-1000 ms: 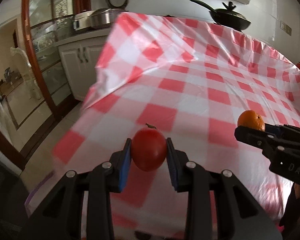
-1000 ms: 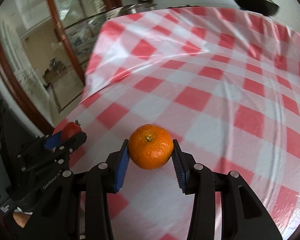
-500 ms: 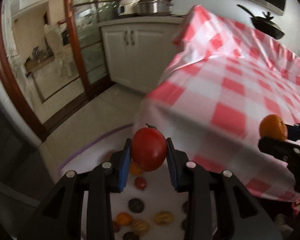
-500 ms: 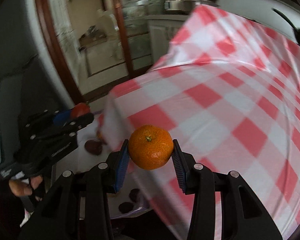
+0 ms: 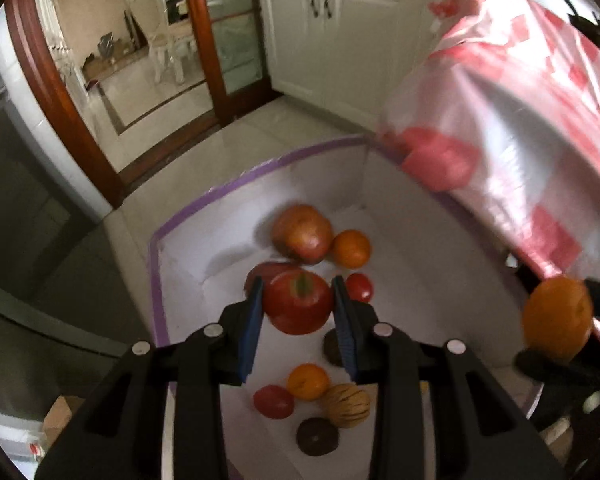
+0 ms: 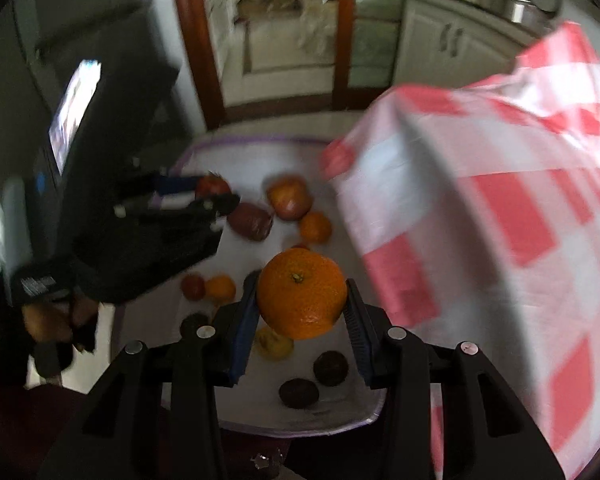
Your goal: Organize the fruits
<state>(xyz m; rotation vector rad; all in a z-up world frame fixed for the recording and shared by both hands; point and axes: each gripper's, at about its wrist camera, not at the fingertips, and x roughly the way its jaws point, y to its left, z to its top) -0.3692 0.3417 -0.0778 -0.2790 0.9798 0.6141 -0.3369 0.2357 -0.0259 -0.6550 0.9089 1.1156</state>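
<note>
My left gripper (image 5: 298,306) is shut on a red tomato (image 5: 298,302) and hangs over a white box with a purple rim (image 5: 188,216) on the floor. Several fruits lie in the box: a big reddish apple (image 5: 302,234), a small orange (image 5: 351,249), a striped yellow fruit (image 5: 346,405) and dark round ones (image 5: 317,436). My right gripper (image 6: 300,300) is shut on an orange (image 6: 301,292) above the same box (image 6: 332,426). The orange (image 5: 558,320) shows at the right edge of the left wrist view. The tomato (image 6: 212,186) in the left gripper shows at left in the right wrist view.
A table draped in a red-and-white checked cloth (image 5: 512,120) stands right beside the box and overhangs its right side. White cabinets (image 5: 328,28) and a wooden door frame (image 5: 52,92) stand beyond on a tiled floor. A person's hand (image 6: 48,320) holds the left gripper.
Both grippers have swung off the tabletop to the left and down, carrying their fruit. The floor box with its fruit now lies beneath them, and both views have rolled.
</note>
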